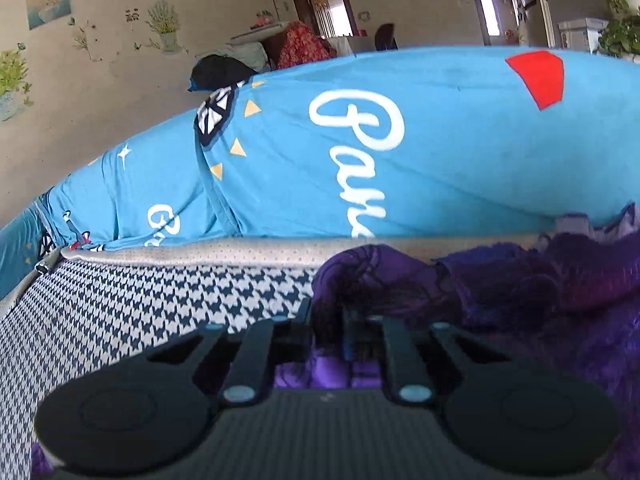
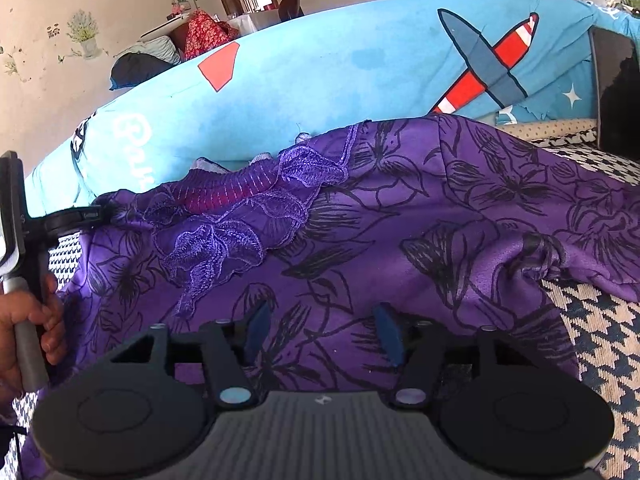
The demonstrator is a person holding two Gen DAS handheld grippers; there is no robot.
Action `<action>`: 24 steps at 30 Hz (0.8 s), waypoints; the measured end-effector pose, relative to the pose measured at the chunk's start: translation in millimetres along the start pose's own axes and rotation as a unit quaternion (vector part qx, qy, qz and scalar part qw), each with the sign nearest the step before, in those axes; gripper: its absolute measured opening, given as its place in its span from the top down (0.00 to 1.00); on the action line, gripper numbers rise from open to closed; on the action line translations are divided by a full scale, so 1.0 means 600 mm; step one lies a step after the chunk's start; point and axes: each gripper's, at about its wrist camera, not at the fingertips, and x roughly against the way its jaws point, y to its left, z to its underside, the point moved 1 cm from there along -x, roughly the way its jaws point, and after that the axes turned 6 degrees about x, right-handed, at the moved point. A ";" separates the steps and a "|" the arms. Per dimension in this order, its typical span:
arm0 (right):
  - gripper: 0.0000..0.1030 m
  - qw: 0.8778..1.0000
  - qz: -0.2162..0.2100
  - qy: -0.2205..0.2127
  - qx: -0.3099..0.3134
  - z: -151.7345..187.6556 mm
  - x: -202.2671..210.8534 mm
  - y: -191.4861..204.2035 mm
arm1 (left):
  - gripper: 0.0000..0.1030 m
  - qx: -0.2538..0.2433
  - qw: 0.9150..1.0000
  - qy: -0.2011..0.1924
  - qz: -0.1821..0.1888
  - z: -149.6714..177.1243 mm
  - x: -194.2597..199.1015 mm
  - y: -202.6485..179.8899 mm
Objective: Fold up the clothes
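purple garment [image 2: 360, 216] soft cloth, lace-trimmed

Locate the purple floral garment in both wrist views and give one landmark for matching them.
Left wrist: purple floral garment fills the lower right, bunched around the left gripper.
Right wrist: it spreads across the middle, under the open right gripper.
Shared landmark: the red patch on the blue cover behind.

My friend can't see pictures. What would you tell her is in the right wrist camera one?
A purple garment with black flower outlines and a lace collar lies spread on a houndstooth-patterned sofa seat. The right tool, open, hovers over its near edge. Behind is a bright blue cushion cover with a red-and-blue airplane; at far left a hand holds the other tool's handle.
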 end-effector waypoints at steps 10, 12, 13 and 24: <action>0.44 0.999 -0.012 -0.001 -0.041 -0.008 0.014 -0.013 | 0.55 0.018 0.997 0.053 0.053 0.026 0.030 0.042; 0.44 0.999 -0.013 -0.003 -0.041 -0.008 0.017 -0.012 | 0.55 0.029 0.996 0.050 0.062 0.017 0.040 0.048; 0.44 0.999 -0.013 -0.004 -0.041 -0.009 0.018 -0.011 | 0.55 0.036 0.996 0.045 0.068 0.010 0.048 0.051; 0.44 0.999 -0.019 -0.002 -0.041 -0.009 0.019 -0.006 | 0.31 0.078 0.990 -0.016 0.113 -0.054 0.087 0.030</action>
